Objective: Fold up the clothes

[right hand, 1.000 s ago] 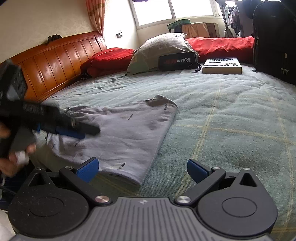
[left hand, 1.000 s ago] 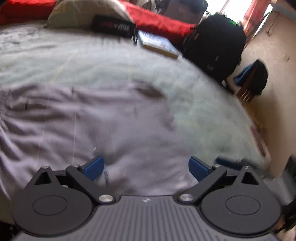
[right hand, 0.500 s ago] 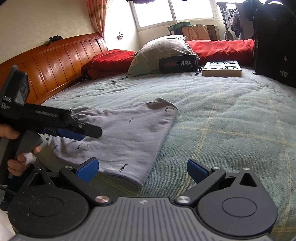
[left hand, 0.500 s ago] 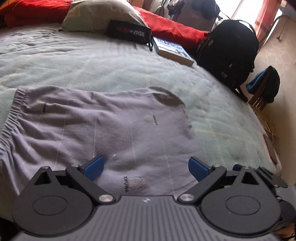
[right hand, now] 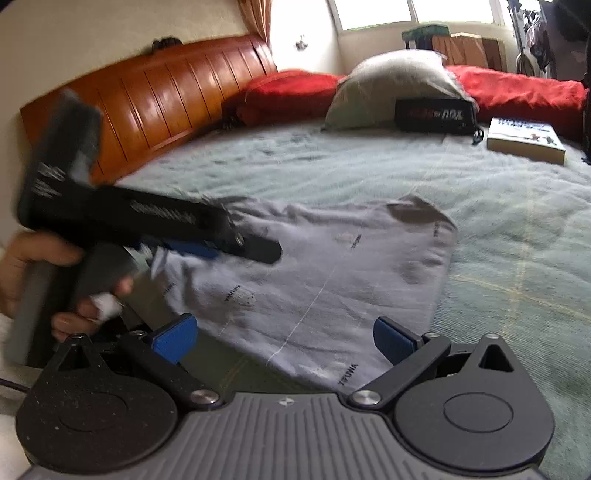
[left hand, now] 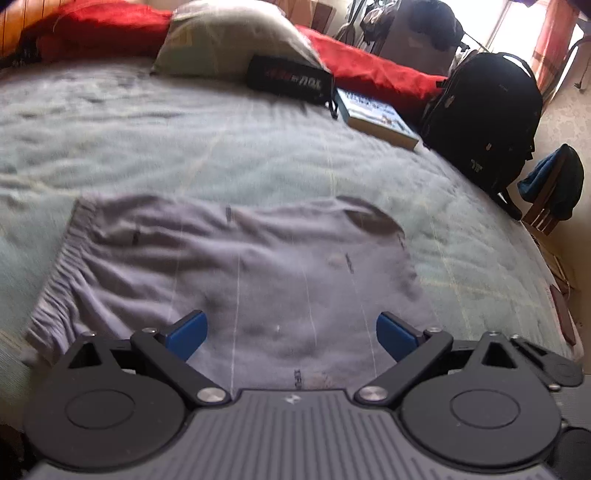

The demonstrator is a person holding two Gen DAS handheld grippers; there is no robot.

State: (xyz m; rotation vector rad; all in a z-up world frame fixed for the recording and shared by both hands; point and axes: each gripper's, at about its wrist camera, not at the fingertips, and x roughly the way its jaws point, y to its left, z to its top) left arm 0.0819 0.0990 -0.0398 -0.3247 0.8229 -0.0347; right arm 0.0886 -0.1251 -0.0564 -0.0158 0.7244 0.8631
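A grey garment (left hand: 229, 273) with small printed lettering lies spread flat on the pale green bedspread (left hand: 184, 147); its gathered waistband is at the left in the left wrist view. My left gripper (left hand: 291, 334) hovers open above the garment's near edge, nothing between its blue pads. In the right wrist view the same garment (right hand: 332, 280) lies ahead, and my right gripper (right hand: 284, 338) is open just above its near corner. The left gripper (right hand: 236, 247), held by a hand (right hand: 33, 266), shows blurred over the garment's left part.
Along the far side of the bed are red cushions (left hand: 96, 33), a grey pillow (left hand: 236, 40), a black pouch (left hand: 288, 79) and a book (left hand: 376, 118). A black backpack (left hand: 484, 114) stands at the bed's right edge. The wooden headboard (right hand: 147, 110) is on the left.
The left gripper has swung up and toward the garment's middle, its view pulling back so more of the bed shows. The right gripper has come closer to the garment's near corner.
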